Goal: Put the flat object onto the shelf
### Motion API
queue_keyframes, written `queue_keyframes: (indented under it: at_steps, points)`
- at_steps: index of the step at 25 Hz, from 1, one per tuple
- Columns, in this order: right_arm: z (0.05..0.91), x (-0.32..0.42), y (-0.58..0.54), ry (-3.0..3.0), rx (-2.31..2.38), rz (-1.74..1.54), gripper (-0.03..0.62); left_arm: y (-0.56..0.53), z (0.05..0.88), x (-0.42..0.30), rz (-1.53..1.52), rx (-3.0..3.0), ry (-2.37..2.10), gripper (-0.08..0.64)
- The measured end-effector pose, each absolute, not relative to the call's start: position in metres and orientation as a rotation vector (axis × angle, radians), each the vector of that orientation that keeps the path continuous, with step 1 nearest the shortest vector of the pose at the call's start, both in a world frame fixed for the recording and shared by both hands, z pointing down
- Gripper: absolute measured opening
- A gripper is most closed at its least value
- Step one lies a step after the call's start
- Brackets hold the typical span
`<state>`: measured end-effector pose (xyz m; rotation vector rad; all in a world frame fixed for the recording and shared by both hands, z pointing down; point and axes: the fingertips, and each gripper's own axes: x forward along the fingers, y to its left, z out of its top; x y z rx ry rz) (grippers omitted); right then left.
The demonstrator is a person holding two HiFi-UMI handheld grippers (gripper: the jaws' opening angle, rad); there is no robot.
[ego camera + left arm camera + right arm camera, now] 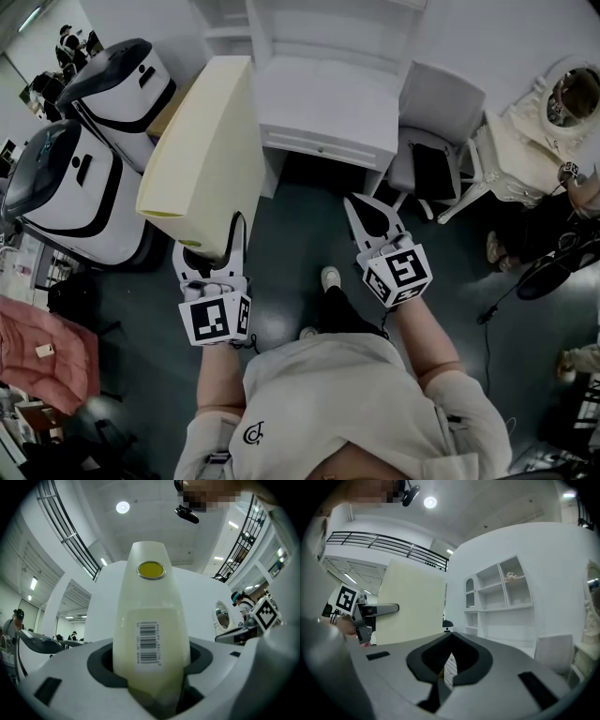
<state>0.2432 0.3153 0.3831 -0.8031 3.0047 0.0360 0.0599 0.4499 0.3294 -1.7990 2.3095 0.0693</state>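
Left hand-held gripper (210, 236) clamped on near end of flat cream board (202, 150) jutting forward

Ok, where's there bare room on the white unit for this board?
The desk top below the shelves looks bare, bordered by the chair on its right. In the right gripper view the lower shelf is empty; the top one holds a small object. Left of it, white machines crowd the floor.
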Motion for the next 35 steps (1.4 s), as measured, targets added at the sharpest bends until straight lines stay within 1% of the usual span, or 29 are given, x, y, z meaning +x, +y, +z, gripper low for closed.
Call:
queue_keyframes:
  at_steps: [7,19,25,28,35]
  points:
    - [0.399,0.218,0.254,3.023,-0.769,0.019,0.008,0.391,0.340,0.035,0.054,-1.776,2.343,0.301]
    - [0.402,0.175,0.070,3.039,-0.733,-0.007,0.008,0.220,0.337,-0.002,-0.002,-1.717,2.375,0.301]
    - [0.402,0.160,-0.006,3.053,-0.691,0.014,0.008,0.143,0.334,-0.017,-0.008,-1.668,2.376,0.298]
    - [0.402,0.155,-0.038,3.053,-0.706,0.023,0.008,0.110,0.333,-0.023,-0.067,-1.652,2.353,0.296]
    - [0.383,0.119,-0.091,3.023,-0.738,0.077,0.008,0.037,0.301,-0.052,-0.171,-1.629,2.227,0.295]
